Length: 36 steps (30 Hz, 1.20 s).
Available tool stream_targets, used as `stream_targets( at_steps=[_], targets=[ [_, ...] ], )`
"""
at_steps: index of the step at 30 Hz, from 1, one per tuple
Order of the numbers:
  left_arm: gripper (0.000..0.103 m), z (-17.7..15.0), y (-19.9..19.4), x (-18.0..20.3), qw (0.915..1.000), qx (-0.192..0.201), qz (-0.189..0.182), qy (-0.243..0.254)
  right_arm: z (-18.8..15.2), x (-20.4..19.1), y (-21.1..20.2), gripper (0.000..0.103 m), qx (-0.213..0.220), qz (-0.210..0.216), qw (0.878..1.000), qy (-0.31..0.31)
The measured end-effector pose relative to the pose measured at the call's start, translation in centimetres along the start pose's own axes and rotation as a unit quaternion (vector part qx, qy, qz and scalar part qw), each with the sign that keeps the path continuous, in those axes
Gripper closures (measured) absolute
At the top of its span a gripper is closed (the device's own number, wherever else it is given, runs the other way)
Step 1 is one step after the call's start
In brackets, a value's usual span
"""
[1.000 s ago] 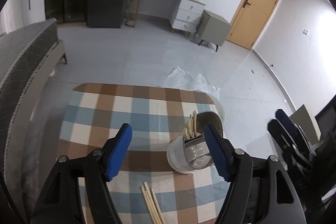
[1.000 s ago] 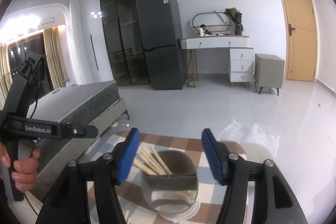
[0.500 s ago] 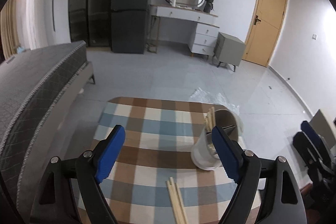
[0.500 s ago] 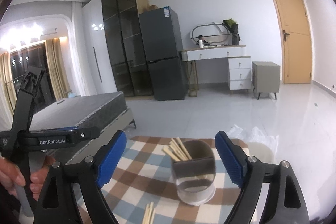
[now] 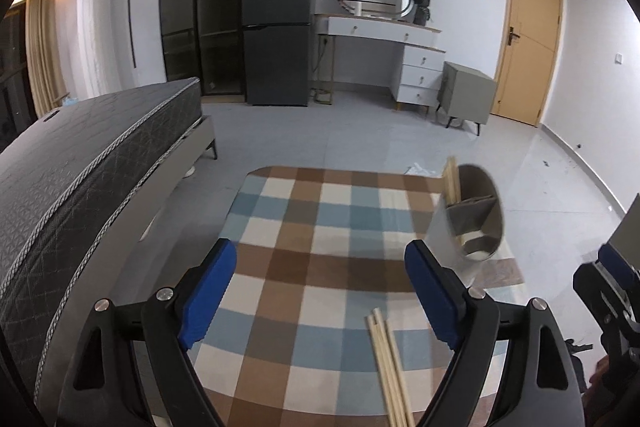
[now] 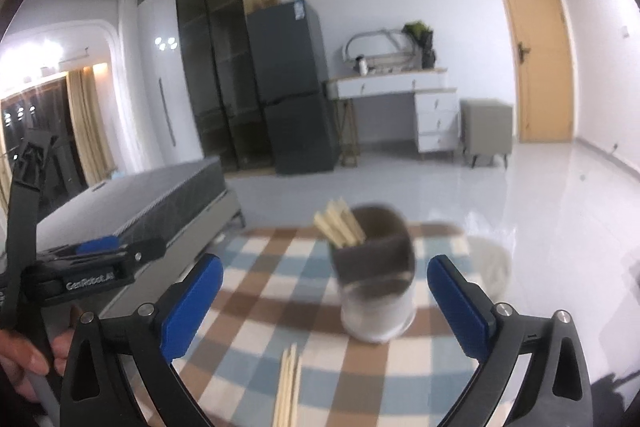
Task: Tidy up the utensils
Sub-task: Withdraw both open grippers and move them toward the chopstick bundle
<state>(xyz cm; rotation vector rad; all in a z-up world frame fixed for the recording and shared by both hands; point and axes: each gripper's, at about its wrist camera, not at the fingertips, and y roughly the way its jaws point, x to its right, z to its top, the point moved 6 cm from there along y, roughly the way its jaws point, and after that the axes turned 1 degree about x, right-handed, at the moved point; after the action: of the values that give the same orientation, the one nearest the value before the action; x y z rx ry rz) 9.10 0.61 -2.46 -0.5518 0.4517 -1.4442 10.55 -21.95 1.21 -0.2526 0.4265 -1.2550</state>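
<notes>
A white utensil cup (image 5: 468, 227) with a grey divider stands on the right side of the checked table (image 5: 320, 247), several wooden chopsticks (image 5: 452, 179) upright in it. The cup also shows in the right wrist view (image 6: 376, 291). A few loose chopsticks (image 5: 390, 367) lie flat on the table near me, and show in the right wrist view (image 6: 288, 387). My left gripper (image 5: 320, 291) is open and empty above the table. My right gripper (image 6: 324, 303) is open and empty, held back from the cup.
A dark bed (image 5: 88, 167) runs along the table's left side. A fridge (image 5: 276, 15), a white desk (image 5: 384, 43), a grey nightstand (image 5: 466, 95) and a wooden door (image 5: 528, 35) stand at the far wall. The right gripper's body (image 5: 612, 299) sits at the right edge.
Both grippers have pulled back and lifted away from the cup, so it looks smaller and farther. The left view has shifted so the cup sits outside its right finger. Both stay open.
</notes>
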Motion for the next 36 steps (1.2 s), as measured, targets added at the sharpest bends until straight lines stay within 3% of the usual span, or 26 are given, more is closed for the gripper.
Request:
stream_targets(
  at_steps=[6, 10, 12, 15, 22, 26, 29, 33, 36],
  targets=[
    [0.02, -2.5, 1.3, -1.6, 0.9996, -0.01, 0.018, -0.02, -5.2, -0.4, 3.4, 0.0, -0.087, -0.005, 0.996, 0.002],
    [0.02, -3.6, 1.0, -1.1, 0.9995, 0.032, 0.004, 0.002, -8.1, -1.0, 5.2, 0.0, -0.134, -0.005, 0.991, -0.014],
    [0.02, -4.6, 2.3, -0.9, 0.9998, -0.013, 0.004, 0.012, -9.3, -0.9, 6.1, 0.0, -0.157, -0.01, 0.987, -0.014],
    [0.02, -5.9, 4.0, -2.0, 0.9981, -0.053, 0.032, -0.005, -10.7, -0.9, 7.2, 0.0, -0.183, -0.015, 0.983, -0.023],
    [0.02, -8.4, 6.2, -2.7, 0.9956, -0.085, 0.04, -0.004, -13.2, -1.0, 9.9, 0.001, -0.253, -0.019, 0.966, -0.058],
    [0.02, -9.6, 7.9, -2.9, 0.9909, -0.13, 0.036, 0.0, -14.3, -1.0, 12.2, 0.003, -0.29, -0.008, 0.956, -0.052],
    [0.02, -10.1, 8.9, -3.3, 0.988, -0.148, 0.041, -0.011, -15.2, -0.9, 14.5, 0.011, -0.326, 0.001, 0.945, -0.038],
    [0.02, -10.1, 9.4, -3.6, 0.9865, -0.155, 0.049, -0.014, -15.3, -0.8, 16.2, 0.013, -0.325, -0.019, 0.944, -0.055],
    [0.02, -10.3, 9.7, -3.7, 0.9851, -0.164, 0.048, -0.015, -15.6, -1.2, 17.3, 0.029, -0.336, -0.027, 0.938, -0.075]
  ],
)
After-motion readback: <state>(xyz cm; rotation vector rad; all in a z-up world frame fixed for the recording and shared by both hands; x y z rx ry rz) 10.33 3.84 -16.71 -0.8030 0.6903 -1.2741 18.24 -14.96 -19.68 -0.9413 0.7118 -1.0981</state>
